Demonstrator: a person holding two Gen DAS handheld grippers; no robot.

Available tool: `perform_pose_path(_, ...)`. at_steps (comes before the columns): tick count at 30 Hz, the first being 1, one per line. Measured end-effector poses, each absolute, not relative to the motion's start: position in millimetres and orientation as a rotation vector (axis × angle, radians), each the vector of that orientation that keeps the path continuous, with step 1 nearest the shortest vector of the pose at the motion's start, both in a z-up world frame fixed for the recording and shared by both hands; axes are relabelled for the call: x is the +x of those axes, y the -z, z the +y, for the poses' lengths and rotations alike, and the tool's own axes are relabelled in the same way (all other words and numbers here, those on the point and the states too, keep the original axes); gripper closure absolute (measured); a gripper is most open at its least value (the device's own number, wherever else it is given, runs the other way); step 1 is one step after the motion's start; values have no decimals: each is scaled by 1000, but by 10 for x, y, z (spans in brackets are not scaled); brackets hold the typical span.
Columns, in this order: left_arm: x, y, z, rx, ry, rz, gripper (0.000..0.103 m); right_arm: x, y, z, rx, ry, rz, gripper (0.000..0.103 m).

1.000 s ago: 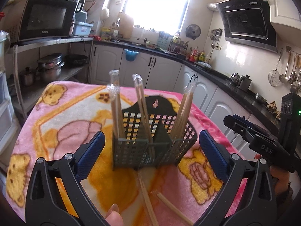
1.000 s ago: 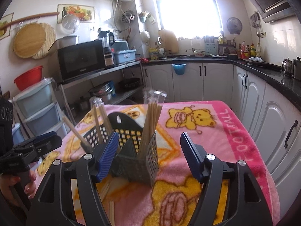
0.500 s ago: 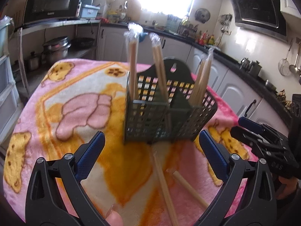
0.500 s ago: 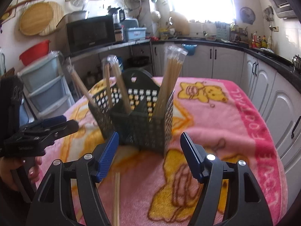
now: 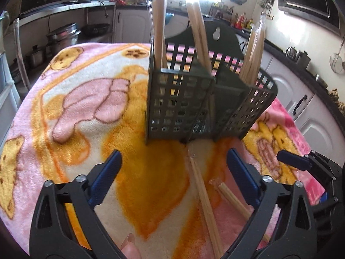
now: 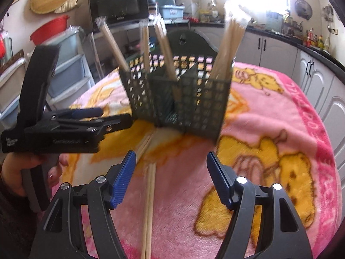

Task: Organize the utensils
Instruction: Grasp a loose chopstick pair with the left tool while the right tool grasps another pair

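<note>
A dark green slotted utensil basket (image 5: pixel 194 108) stands upright on the pink and orange blanket (image 5: pixel 86 99), with wrapped chopstick pairs (image 5: pixel 159 21) standing in its compartments. It also shows in the right wrist view (image 6: pixel 183 99). Two wrapped chopstick pairs lie on the blanket in front of it: a long one (image 5: pixel 204 198) and a shorter one (image 5: pixel 232 198). My left gripper (image 5: pixel 172 177) is open and empty, low over the blanket beside the long pair. My right gripper (image 6: pixel 171 172) is open and empty above a lying chopstick pair (image 6: pixel 149 200). The left gripper (image 6: pixel 86 118) shows at the left of the right wrist view.
The blanket covers a table; its edges fall off on the left (image 5: pixel 13 129) and right (image 6: pixel 332 151). White kitchen cabinets (image 6: pixel 312 79) run behind and to the right. Plastic drawers (image 6: pixel 69 64) and a microwave (image 6: pixel 120 6) on a shelf stand to the left.
Both grippers have moved lower and closer to the basket and the chopsticks lying on the blanket. Both stay open and empty. The basket has not moved.
</note>
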State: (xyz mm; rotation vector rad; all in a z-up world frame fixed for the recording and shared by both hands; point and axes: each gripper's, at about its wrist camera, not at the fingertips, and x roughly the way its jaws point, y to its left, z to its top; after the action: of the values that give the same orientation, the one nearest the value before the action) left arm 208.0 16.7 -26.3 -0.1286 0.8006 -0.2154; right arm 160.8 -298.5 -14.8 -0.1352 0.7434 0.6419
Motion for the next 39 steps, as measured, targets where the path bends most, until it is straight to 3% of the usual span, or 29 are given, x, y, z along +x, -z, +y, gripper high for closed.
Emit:
perform_pose_path(4, 2185, 400, 170, -171, 246, 861, 38, 1611, 286, -2864, -181, -657, 791, 38)
perform_pose_path(9, 2284, 516, 193, -235, 282, 917, 54, 1649, 403, -2739, -194, -677, 837, 42)
perform_pose_path(19, 2370, 601, 112, -239, 299, 952, 57, 1787, 582, -2571, -229, -666, 913, 66)
perform_pose_path(23, 2404, 621, 64, -220, 291, 959, 57, 1798, 586, -2634, -226, -642, 914, 87)
perform_pose_path(29, 2426, 642, 3, -175, 277, 960, 58, 1832, 542, -2831, -168, -626, 916, 90)
perform_pose_path(39, 2434, 669, -23, -124, 244, 950, 74, 1812, 300, -3137, -92, -615, 866, 91)
